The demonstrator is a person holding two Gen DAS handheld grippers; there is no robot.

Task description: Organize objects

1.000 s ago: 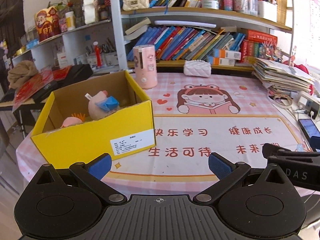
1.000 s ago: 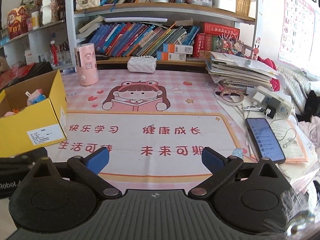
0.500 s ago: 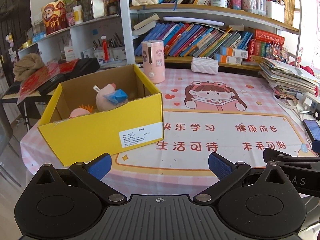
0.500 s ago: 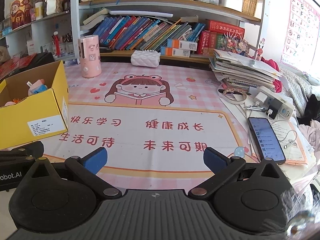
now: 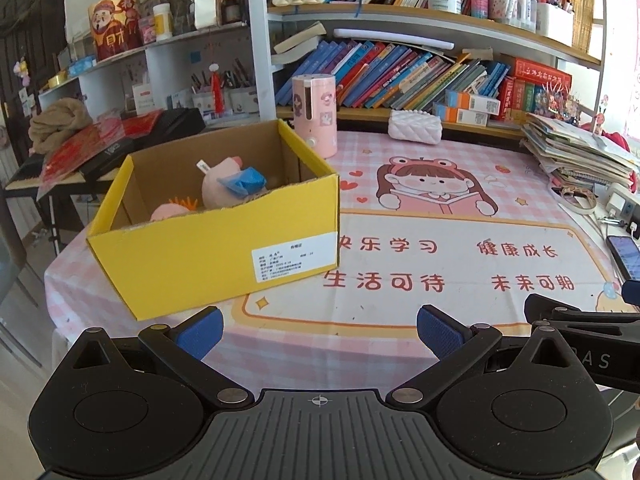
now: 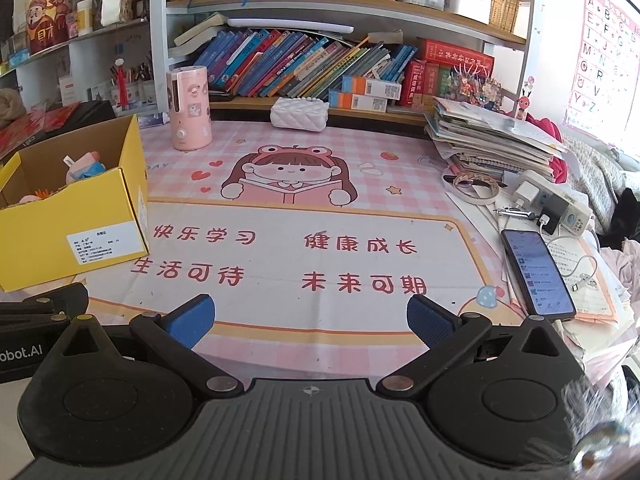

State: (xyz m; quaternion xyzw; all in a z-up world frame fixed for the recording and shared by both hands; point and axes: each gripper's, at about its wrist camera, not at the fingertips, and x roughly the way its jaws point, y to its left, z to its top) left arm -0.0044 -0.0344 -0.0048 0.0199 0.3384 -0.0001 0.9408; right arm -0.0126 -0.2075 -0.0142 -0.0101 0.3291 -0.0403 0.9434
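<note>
Both tongs spread wide and empty, hovering over the near edge of the tabletop (image 6: pixel 280 216). Left tongs (image 5: pixel 319 330) with blue pads (image 5: pixel 200 330) apart, just in front of the yellow cardboard box (image 5: pixel 216 256); right tongs (image 6: pixel 310 320) likewise parted, above the printed pink mat (image 6: pixel 360 256), clamping nothing.

Box open at the top, sitting on the left part of the tabletop, white label on its front wall. Inside: a pink plush toy (image 5: pixel 224 184) with a blue piece across it, leaning toward the back, and a second pink toy with orange tufts (image 5: pixel 174 210) lower, against the front wall. Seen from the right wrist, same box (image 6: pixel 72 216) at far left, toys just peeking over the rim.

Behind the box, a pink cylindrical canister (image 5: pixel 314 116) upright, near the back corner. A white quilted pouch (image 5: pixel 416 132) farther right, at the foot of the bookshelf. On the right side, a stack of papers and books (image 6: pixel 492 136), a power strip (image 6: pixel 556 204) and a phone (image 6: pixel 536 272) lying flat with screen lit, well apart from the box.
</note>
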